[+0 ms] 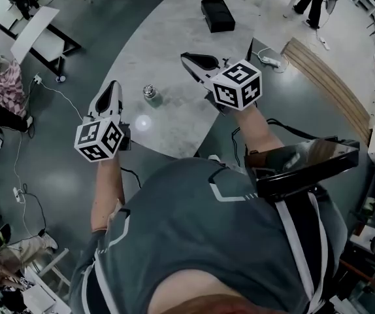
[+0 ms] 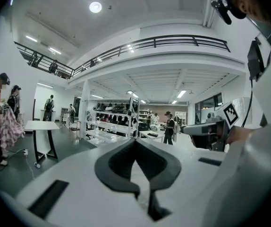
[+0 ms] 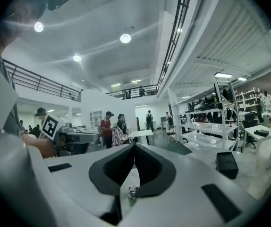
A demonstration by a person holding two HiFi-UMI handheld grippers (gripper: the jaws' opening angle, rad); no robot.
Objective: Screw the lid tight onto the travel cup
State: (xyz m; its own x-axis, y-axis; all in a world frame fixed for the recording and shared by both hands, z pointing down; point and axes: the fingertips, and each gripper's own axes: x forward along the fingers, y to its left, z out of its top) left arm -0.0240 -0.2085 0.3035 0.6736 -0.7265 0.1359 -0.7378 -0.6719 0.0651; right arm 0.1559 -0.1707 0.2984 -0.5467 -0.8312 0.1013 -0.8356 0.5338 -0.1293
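A small shiny metal travel cup (image 1: pixel 149 92) stands upright on the grey round table (image 1: pixel 174 38), between my two grippers and touched by neither. At this size its lid cannot be told apart from its body. My left gripper (image 1: pixel 115 84) is to the cup's left, jaws shut and empty. My right gripper (image 1: pixel 185 57) is to the cup's right and a little farther back, also shut with nothing in it. In the right gripper view the cup (image 3: pixel 132 191) shows low, beyond the closed jaws (image 3: pixel 134 144). The left gripper view shows only its closed jaws (image 2: pixel 135 140), no cup.
A black box (image 1: pixel 217 14) lies at the table's far side and also shows in the right gripper view (image 3: pixel 227 164). A cable and power strip (image 1: pixel 269 61) lie by the table's right edge. People, shelving and white tables fill the room around.
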